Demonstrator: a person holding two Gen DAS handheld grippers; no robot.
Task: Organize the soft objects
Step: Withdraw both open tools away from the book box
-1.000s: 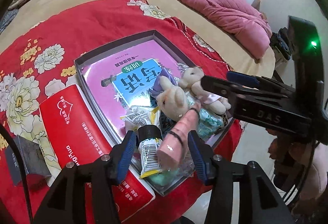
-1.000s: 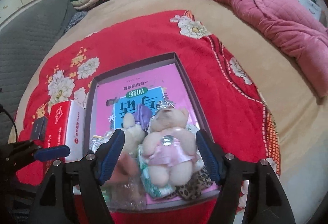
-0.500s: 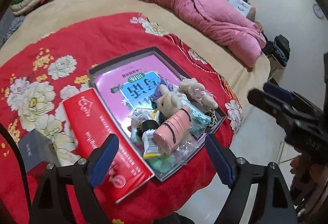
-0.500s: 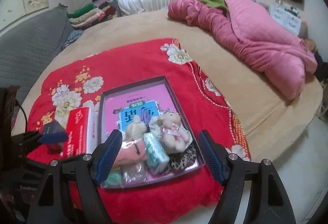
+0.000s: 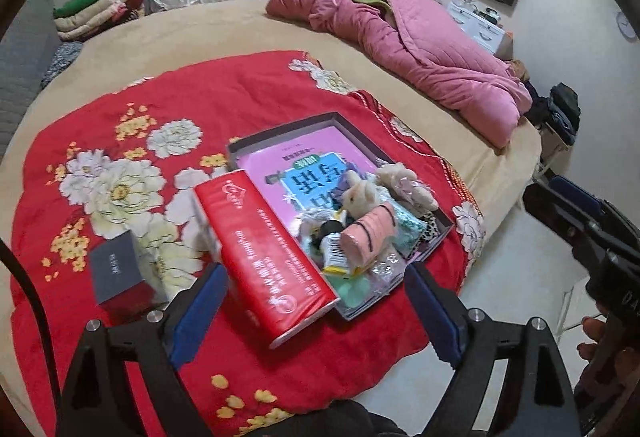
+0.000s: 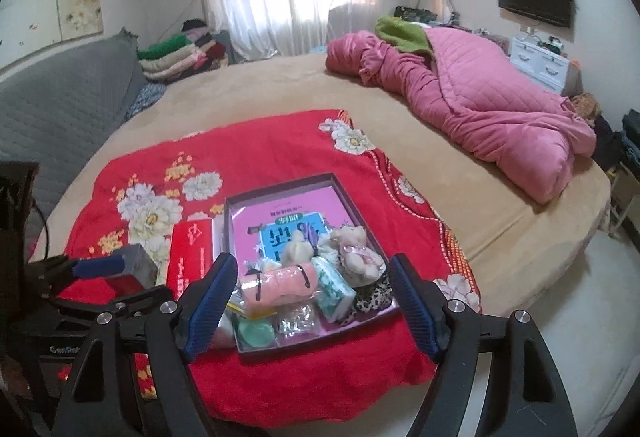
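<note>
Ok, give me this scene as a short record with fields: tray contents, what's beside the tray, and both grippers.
surface: red flowered blanket on a bed
tray: pink book, two plush toys, pink towel roll, tissue pack
beside tray: red box, grey box
left gripper: jaws open, empty, above the blanket
right gripper: jaws open, empty

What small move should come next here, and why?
Probably none beyond pulling both claws away: the task looks finished. The left claw and right claw are open, empty and clear of the tray. The pink rolled towel, both plush bears and the tissue pack lie inside it. Only the red box and grey box sit outside, and both look rigid.
</note>
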